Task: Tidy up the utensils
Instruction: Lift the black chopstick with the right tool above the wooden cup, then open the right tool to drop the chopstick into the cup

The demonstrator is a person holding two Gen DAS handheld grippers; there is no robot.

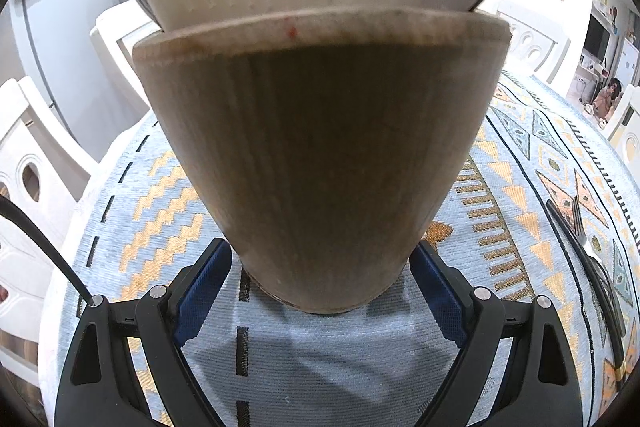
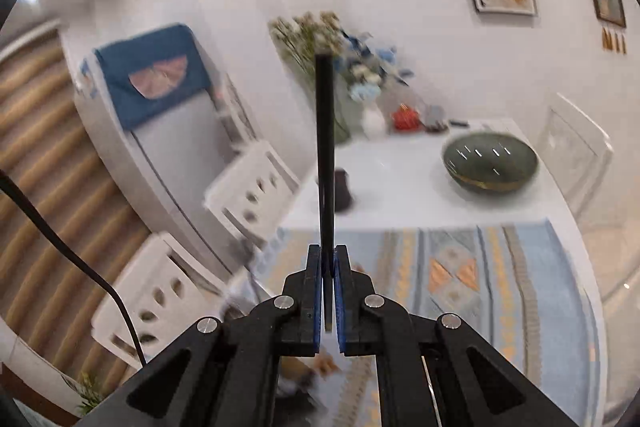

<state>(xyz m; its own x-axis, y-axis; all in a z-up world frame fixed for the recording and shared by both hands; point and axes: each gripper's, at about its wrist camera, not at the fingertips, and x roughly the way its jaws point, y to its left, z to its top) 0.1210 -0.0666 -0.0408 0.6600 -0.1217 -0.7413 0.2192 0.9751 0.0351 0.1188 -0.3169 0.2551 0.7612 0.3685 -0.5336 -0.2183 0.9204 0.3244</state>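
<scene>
Table (image 2: 400,187) on my feed is white, with a woven runner (image 1: 168,187) laid over the near part: pale blue with orange zigzags, diamonds and black dashes. Left cam shows a wooden-based holder (image 1: 320,163) standing on the runner, and off to its right a fork (image 1: 582,227) plus another dark-handled utensil (image 1: 612,311) lying flat on the cloth. Right cam shows the bare white end with a dark green bowl (image 2: 490,163), a small dark pot (image 2: 343,189), and a flower vase (image 2: 372,123) further back, all pretty blurry.
</scene>
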